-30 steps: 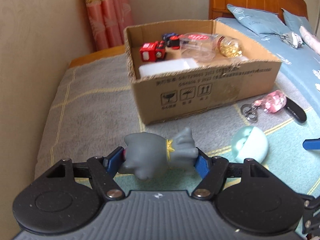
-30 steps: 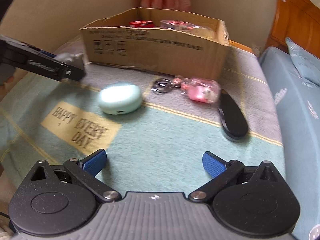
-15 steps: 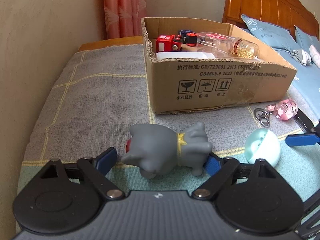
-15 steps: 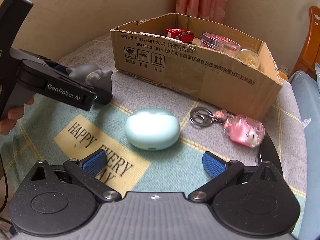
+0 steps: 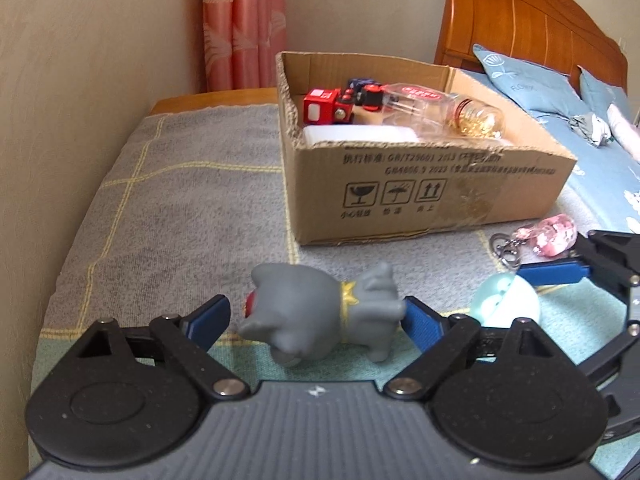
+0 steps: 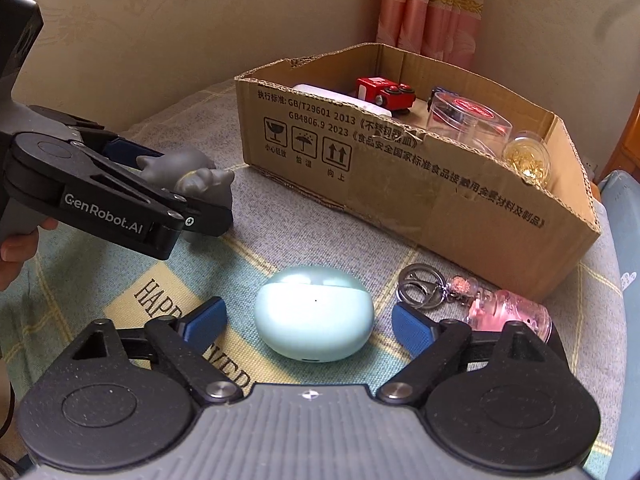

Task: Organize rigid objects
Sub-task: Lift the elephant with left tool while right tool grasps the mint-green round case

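The right tool (image 6: 306, 322) straddles the mint earbud case (image 6: 315, 316), which lies on the blanket (image 6: 280, 248) near the front of the cardboard box (image 6: 420, 184); its jaws are closing, with the case between the pads but not yet pinched. The case is smooth and rounded, so an off-centre squeeze could pop it forward toward the pink keychain (image 6: 508, 312) just beside the right pad, or the pad could snag the key rings. The left tool (image 5: 316, 320) stands apart around the grey toy figure (image 5: 320, 312): the left pad is clear of it and the right pad is touching or nearly so, so the toy looks loose and could tip over on the soft blanket. Both tools point steeply down toward the bed, close together, and they risk knocking each other.
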`<move>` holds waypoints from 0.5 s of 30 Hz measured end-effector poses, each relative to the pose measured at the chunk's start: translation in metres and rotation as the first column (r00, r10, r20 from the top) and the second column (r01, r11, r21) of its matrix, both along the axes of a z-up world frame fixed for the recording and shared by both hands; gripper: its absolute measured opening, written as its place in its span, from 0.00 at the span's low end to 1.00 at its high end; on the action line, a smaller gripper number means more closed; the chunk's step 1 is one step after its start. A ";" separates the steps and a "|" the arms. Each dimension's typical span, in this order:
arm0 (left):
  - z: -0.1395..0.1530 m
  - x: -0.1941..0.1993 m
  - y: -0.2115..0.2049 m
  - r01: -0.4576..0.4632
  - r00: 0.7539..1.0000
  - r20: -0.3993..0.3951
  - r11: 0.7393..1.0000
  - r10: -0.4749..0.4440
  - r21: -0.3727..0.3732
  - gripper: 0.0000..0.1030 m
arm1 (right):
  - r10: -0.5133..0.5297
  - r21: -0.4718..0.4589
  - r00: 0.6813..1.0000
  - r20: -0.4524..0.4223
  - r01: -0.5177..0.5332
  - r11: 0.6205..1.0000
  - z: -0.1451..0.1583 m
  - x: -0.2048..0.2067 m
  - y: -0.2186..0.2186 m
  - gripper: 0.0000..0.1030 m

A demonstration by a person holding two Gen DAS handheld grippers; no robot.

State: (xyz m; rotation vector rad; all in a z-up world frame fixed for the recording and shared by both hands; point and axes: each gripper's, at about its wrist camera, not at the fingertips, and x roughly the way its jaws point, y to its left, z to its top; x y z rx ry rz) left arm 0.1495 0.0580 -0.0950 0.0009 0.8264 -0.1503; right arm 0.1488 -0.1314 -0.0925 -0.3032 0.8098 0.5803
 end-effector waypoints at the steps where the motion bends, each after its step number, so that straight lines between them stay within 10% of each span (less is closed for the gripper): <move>1: 0.001 0.000 -0.001 0.003 1.000 -0.001 1.000 -0.003 0.001 0.87 | 0.001 0.002 1.000 -0.002 -0.001 1.000 0.000 0.000 0.000 0.84; 15: 0.002 -0.001 -0.006 0.053 0.998 -0.017 0.998 -0.053 0.018 0.70 | -0.026 -0.001 1.000 -0.006 0.026 1.000 0.005 -0.005 -0.002 0.64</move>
